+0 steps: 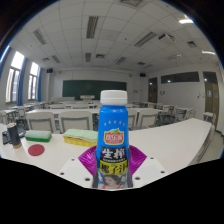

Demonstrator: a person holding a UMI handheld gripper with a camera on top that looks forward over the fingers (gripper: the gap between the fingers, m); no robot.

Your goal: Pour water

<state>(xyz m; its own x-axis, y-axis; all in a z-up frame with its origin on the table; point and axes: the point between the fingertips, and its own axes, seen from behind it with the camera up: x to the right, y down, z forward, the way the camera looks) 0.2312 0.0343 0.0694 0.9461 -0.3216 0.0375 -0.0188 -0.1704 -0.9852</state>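
Observation:
A plastic bottle with a blue cap, a white upper body and a blue label with printed characters stands upright between my two fingers. My gripper is closed around its lower body, with the purple pads pressed against both sides of the label. The bottle is held over the near part of a white table. The bottom of the bottle is hidden below the fingers.
On the table behind the bottle lie a yellow-and-pink block, a green sponge-like block and a red round disc. Beyond are rows of classroom desks and chairs and a green chalkboard.

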